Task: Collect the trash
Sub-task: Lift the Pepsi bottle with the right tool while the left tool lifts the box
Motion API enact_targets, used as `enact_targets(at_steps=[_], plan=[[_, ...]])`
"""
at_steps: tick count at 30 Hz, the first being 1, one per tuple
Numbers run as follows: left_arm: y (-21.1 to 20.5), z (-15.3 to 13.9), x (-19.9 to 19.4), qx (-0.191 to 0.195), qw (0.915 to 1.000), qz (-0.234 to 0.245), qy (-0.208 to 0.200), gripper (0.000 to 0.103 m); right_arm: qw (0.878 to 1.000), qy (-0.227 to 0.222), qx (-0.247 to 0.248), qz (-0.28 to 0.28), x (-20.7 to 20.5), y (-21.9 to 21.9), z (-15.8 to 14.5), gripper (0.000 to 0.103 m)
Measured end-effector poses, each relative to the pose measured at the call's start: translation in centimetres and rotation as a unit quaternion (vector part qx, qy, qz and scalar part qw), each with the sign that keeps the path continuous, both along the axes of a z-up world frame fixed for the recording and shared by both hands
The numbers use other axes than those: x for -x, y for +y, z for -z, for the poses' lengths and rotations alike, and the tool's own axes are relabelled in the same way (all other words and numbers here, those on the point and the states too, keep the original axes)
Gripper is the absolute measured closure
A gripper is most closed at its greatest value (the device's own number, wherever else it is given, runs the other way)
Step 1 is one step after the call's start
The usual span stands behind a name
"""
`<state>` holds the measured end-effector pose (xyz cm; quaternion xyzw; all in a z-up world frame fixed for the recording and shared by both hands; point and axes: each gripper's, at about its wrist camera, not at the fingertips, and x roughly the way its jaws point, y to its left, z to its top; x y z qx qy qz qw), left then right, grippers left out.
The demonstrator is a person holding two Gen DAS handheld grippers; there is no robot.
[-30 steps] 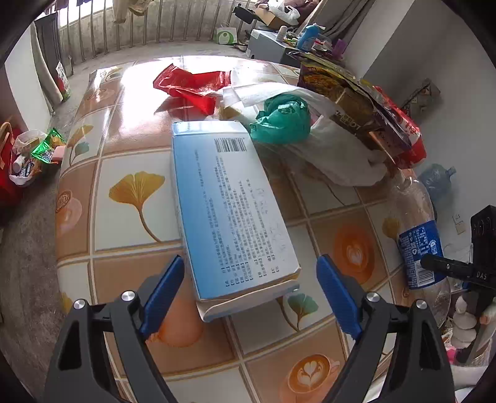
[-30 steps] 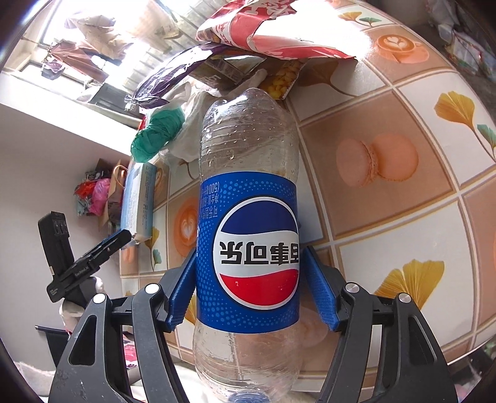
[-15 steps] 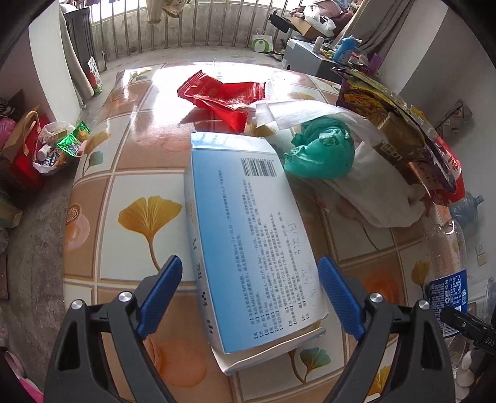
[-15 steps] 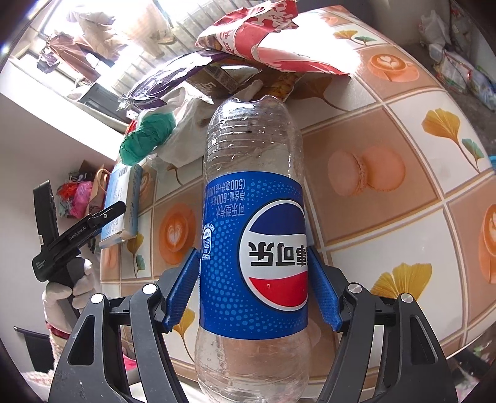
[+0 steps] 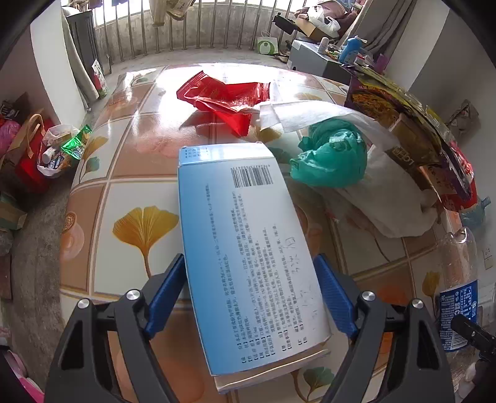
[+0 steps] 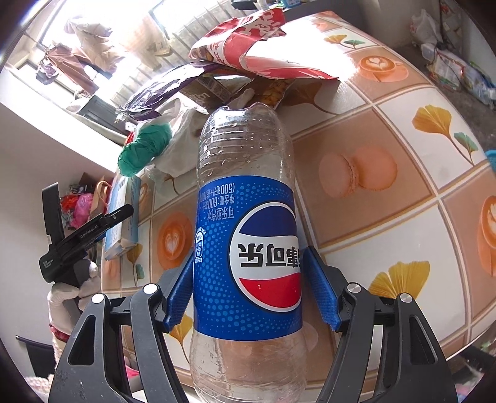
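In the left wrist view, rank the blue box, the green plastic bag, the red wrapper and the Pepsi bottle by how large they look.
1. Blue box, though it lies nearest the camera, which inflates it.
2 and 3. Red wrapper and green plastic bag look alike; no ranking.
4. Pepsi bottle, squeezed at the fisheye edge, so unsure.

Bright window daylight, tabletop [image 5: 145, 102] glare, sharp focus, fisheye-warped edges

Sun glares through a barred window [image 5: 192, 28] onto the tiled table [image 5: 93, 198]. White walls [image 5: 458, 71] flank it; grey floor [image 5: 34, 235] lies below
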<state>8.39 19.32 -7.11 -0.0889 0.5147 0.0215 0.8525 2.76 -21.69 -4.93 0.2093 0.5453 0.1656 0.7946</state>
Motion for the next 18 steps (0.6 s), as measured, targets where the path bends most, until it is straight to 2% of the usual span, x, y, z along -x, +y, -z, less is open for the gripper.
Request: enact_targets(at_steps=[1,8,14,18], plan=[[0.0,-0.1,0.1,-0.004,1.0,0.001,-0.001,0.024,1.0,0.002,-0.009,0.0,0.1,-0.1,0.1,0.046],[0.6,-1.1,3.0,-0.015,0.9995,0.029,0.006,0.027,0.999,-0.004,-0.033,-0.003,1.8,-1.5,-0.2,0.047],[0.5,-3.7,6.6,0.053,0.9969,0.057,-0.01,0.028,0.995,-0.029,-0.094,-0.002,3.6,-3.9,-1.4,0.048],[-1.7,-6.5,7.3,0.099,0.9897,0.095,-0.04,0.028,0.991,-0.061,-0.12,0.011,4.3,-5.6,-3.0,0.048]])
